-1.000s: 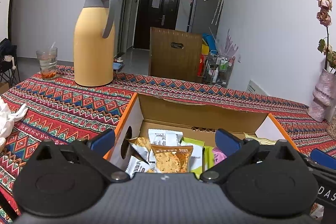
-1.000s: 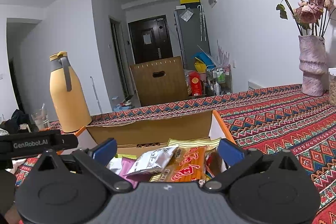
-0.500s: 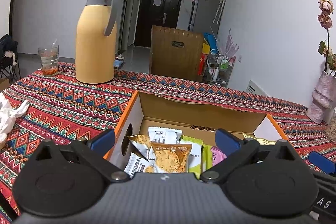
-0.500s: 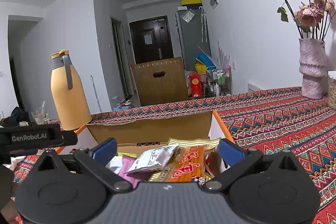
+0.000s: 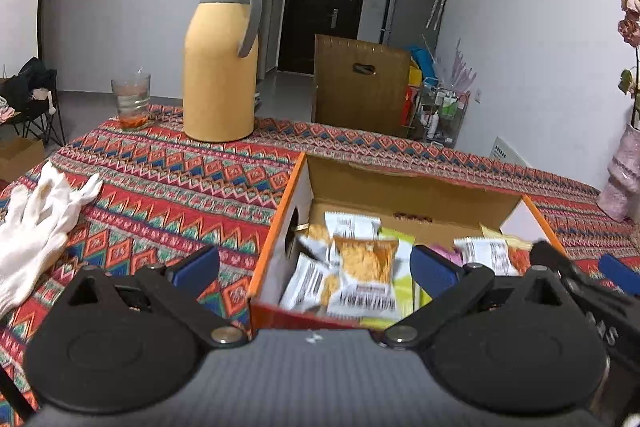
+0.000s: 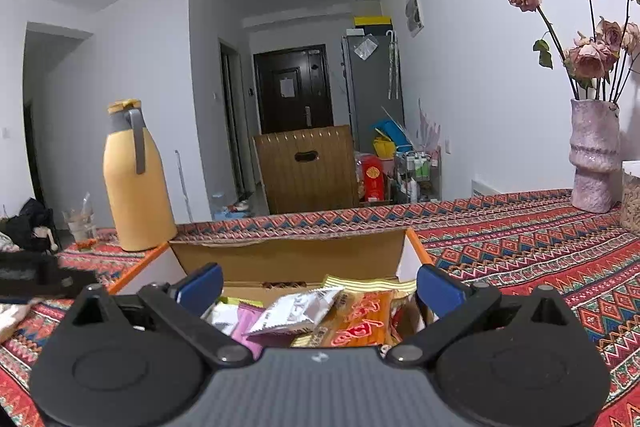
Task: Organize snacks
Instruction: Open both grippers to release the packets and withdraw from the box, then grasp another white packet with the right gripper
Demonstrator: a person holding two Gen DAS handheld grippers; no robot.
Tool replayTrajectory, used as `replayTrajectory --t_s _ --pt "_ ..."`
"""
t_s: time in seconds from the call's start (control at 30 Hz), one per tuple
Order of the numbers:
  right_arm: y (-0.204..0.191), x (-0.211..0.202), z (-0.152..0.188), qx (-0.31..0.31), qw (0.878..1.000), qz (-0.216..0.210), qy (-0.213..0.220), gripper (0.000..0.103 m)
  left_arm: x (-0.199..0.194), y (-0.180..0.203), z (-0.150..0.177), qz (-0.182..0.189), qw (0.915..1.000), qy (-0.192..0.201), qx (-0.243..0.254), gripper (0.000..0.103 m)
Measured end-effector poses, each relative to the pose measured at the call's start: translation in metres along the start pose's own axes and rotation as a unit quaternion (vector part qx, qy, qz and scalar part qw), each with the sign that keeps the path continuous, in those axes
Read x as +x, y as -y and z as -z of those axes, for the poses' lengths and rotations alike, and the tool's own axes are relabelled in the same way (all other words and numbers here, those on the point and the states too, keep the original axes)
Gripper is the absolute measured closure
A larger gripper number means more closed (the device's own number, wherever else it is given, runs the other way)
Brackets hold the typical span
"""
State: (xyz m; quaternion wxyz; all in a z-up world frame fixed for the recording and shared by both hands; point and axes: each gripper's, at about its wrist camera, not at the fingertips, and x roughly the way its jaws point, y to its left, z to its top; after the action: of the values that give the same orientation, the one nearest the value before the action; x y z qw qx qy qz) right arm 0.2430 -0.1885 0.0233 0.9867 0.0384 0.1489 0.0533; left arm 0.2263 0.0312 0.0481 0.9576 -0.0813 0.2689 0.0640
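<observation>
An open cardboard box (image 5: 400,189) with orange edges sits on the patterned tablecloth and holds several snack packets, among them a white-and-orange one (image 5: 366,267). My left gripper (image 5: 314,269) is open and empty, above the box's near left corner. My right gripper (image 6: 318,287) is open and empty, over the box (image 6: 288,261), above an orange packet (image 6: 360,321) and a white packet (image 6: 298,311). The right gripper's side shows at the right edge of the left wrist view (image 5: 580,283).
A yellow thermos jug (image 5: 220,63) and a glass (image 5: 131,101) stand at the table's far left. White gloves (image 5: 36,215) lie at the left. A pink vase of dried roses (image 6: 594,155) stands far right, a jar (image 6: 632,195) beside it. A wooden chair (image 5: 360,87) stands beyond the table.
My left gripper has pulled back, up and to the left, so the box's front edge and the white gloves now show. The right gripper has barely moved.
</observation>
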Motion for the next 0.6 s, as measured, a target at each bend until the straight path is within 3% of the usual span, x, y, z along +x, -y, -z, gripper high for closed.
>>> replayTrajectory --t_s 0.3,0.6 --pt "0.005 -0.047 0.009 -0.036 0.998 -0.024 -0.037 0.000 -0.035 -0.003 0.029 -0.018 0.9998 -0.009 0.001 0.000" --pt "0.037 -0.105 0.041 -0.046 0.996 -0.005 -0.075 0.000 -0.083 -0.002 0.050 -0.011 0.9997 -0.005 0.023 0.000"
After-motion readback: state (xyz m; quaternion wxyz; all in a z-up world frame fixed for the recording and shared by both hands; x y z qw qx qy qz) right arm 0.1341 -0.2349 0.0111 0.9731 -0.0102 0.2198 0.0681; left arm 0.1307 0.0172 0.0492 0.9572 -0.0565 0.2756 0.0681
